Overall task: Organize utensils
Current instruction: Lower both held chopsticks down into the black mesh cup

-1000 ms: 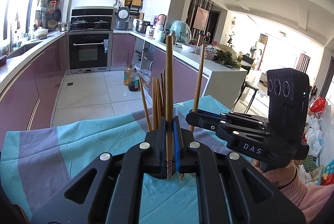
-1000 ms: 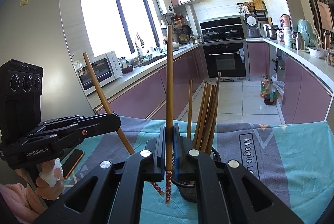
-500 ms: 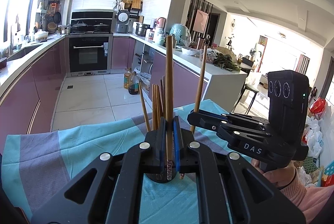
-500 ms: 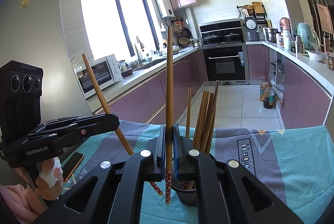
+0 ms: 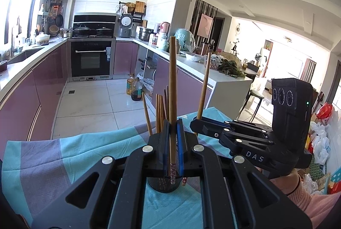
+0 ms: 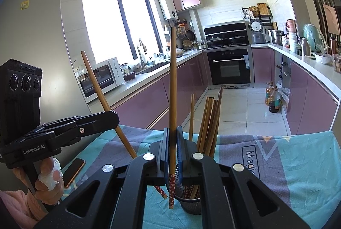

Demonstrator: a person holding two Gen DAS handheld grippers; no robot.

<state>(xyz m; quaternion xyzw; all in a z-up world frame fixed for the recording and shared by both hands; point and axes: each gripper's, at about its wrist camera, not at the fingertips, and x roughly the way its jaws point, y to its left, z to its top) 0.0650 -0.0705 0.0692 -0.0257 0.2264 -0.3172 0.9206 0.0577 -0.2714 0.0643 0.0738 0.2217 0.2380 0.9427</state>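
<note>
- Left wrist view: the left tool (image 5: 172, 141) has its two fingers pressed onto a single wooden chopstick (image 5: 172, 101), held upright, its patterned end hanging just over the mesh holder (image 5: 162, 183).
- That black mesh holder stands on the tabletop, which is covered by a teal and grey cloth (image 5: 64, 154), and already has a bunch of chopsticks (image 5: 159, 110) standing in it (their count is hard to tell).
- To the right in this view, the right tool (image 5: 197, 122) is clamped on a second chopstick (image 5: 203, 88), which leans slightly.
- Right wrist view: the right tool (image 6: 172, 143) grips its chopstick (image 6: 172, 90) upright, the red patterned end dangling just beside the holder (image 6: 190, 203) rim, on its left.
- The left tool (image 6: 115, 117), at the left of this view, is closed on a slanted chopstick (image 6: 100, 96) whose lower end reaches down near the holder.
- A phone (image 6: 73, 170) lies on the cloth (image 6: 298, 165) near the person's left hand (image 6: 48, 177).
</note>
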